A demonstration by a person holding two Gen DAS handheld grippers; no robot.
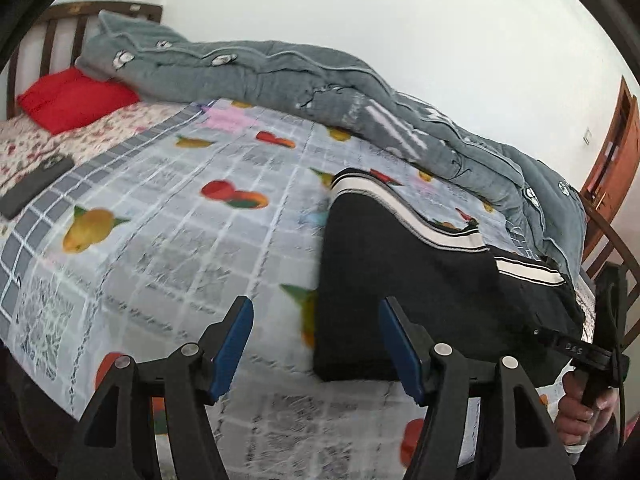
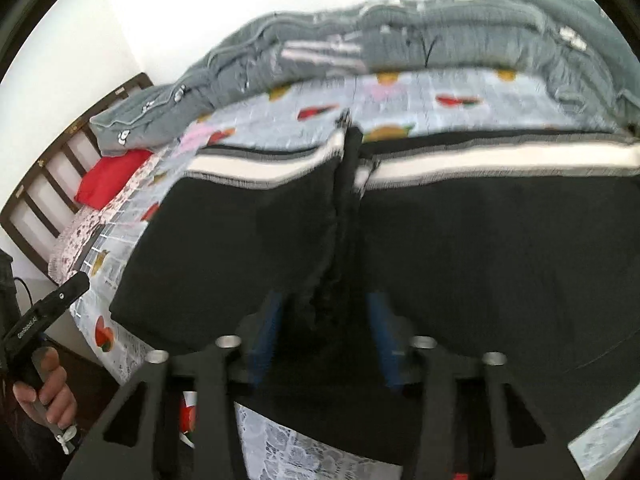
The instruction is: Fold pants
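Black pants (image 1: 404, 264) with a white side stripe lie folded on the fruit-print bed sheet (image 1: 180, 220), right of centre in the left wrist view. My left gripper (image 1: 316, 344) is open and empty, its right finger at the pants' near left corner. In the right wrist view the pants (image 2: 248, 232) fill the middle. My right gripper (image 2: 324, 340) is open, its blue pads on either side of a bunched ridge of black fabric; the view is blurred. The right gripper also shows in the left wrist view (image 1: 576, 350), at the pants' right edge.
A rumpled grey quilt (image 1: 304, 76) runs along the far side of the bed. A red pillow (image 1: 72, 98) and a dark phone (image 1: 34, 188) lie near the wooden headboard (image 1: 48, 36). A wooden door (image 1: 612, 152) stands at the right.
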